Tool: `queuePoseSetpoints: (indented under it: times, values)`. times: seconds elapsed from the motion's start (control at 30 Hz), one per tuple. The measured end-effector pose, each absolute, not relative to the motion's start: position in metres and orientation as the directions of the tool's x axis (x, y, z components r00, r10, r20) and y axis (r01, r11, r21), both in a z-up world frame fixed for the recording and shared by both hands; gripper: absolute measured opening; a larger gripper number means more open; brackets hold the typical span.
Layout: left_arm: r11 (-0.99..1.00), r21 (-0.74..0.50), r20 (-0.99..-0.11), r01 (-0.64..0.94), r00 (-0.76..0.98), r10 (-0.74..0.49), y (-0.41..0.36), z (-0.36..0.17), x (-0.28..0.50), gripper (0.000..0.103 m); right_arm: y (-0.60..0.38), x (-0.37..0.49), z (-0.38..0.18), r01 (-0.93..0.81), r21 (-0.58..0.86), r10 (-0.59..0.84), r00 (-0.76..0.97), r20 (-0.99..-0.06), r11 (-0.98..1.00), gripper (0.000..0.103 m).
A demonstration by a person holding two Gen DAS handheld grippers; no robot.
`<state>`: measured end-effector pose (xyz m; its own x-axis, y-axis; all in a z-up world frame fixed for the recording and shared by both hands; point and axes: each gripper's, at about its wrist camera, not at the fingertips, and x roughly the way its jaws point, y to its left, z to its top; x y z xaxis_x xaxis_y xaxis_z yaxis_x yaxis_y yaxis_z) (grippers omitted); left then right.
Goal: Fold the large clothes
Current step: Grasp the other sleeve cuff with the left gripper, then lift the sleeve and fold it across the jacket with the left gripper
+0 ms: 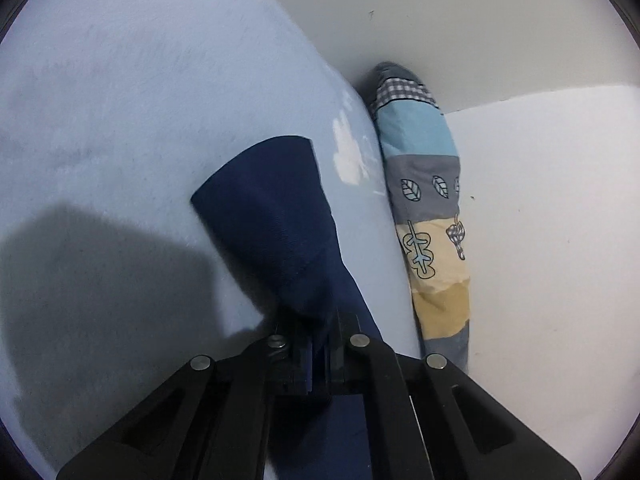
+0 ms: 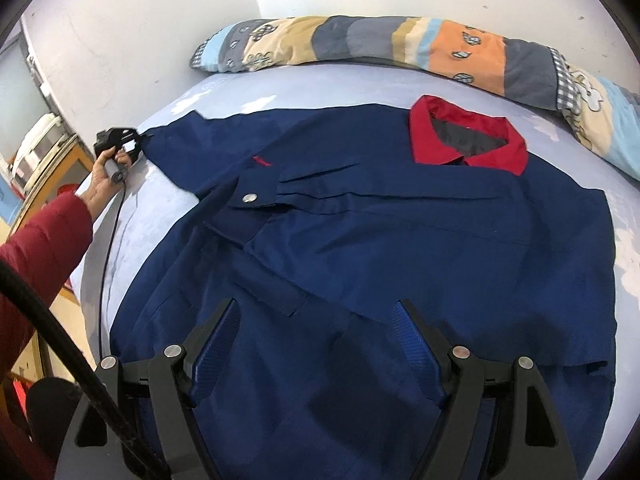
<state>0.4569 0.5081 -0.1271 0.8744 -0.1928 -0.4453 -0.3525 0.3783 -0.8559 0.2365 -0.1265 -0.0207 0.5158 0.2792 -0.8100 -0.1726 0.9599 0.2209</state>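
1. Left wrist view: close over the bed [image 1: 120, 120], looking along the jacket sleeve [image 1: 272, 216] towards the wall.
2. Right wrist view: higher, angled down over the whole jacket [image 2: 380, 240].
3. Both share sleeve, bed and patterned bolster [image 1: 428, 200].

Jacket [image 2: 360, 240] hem cut off below; patchwork quilt [image 2: 400, 44] cropped right.

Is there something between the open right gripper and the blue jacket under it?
Nothing visible. The right gripper hangs open directly over the blue jacket, only air between. The left gripper grips the sleeve end far off.
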Motion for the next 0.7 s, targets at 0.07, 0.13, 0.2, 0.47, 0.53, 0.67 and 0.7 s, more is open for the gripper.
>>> queuePoseSetpoints:
  times: [0.07,0.13,0.2,0.47,0.53,0.67,0.7]
  values:
    - [0.411,-0.858,-0.418,-0.309,0.885,-0.205,0.503,-0.115,0.453,0.003,-0.13,0.236,-0.019,-0.169,0.229,0.284,0.521,-0.805,0.959,0.083]
    - [0.447,-0.85,-0.401,-0.277,0.892,-0.21,0.496,-0.095,0.448,0.003,-0.135,0.235,-0.017,-0.152,0.224,0.271,0.531,-0.803,0.963,0.083]
    - [0.486,-0.844,-0.374,-0.227,0.898,-0.23,0.482,-0.07,0.445,0.003,-0.141,0.235,-0.016,-0.135,0.219,0.257,0.536,-0.804,0.966,0.083]
    - [0.589,-0.808,-0.291,-0.032,0.89,-0.352,0.404,0.025,0.434,0.003,-0.189,0.252,-0.034,0.053,0.138,0.089,0.534,-0.841,0.989,0.083]
    - [0.601,-0.799,-0.283,0.002,0.881,-0.379,0.384,0.042,0.431,0.003,-0.2,0.261,-0.052,0.091,0.114,0.053,0.504,-0.862,0.989,0.083]
    - [0.618,-0.783,-0.271,0.064,0.86,-0.433,0.341,0.077,0.426,0.003,-0.211,0.276,-0.091,0.108,0.091,0.037,0.426,-0.904,0.99,0.084]
    - [0.623,-0.778,-0.267,0.081,0.855,-0.444,0.331,0.086,0.424,0.003,-0.21,0.276,-0.09,0.101,0.075,0.023,0.441,-0.897,0.992,0.085]
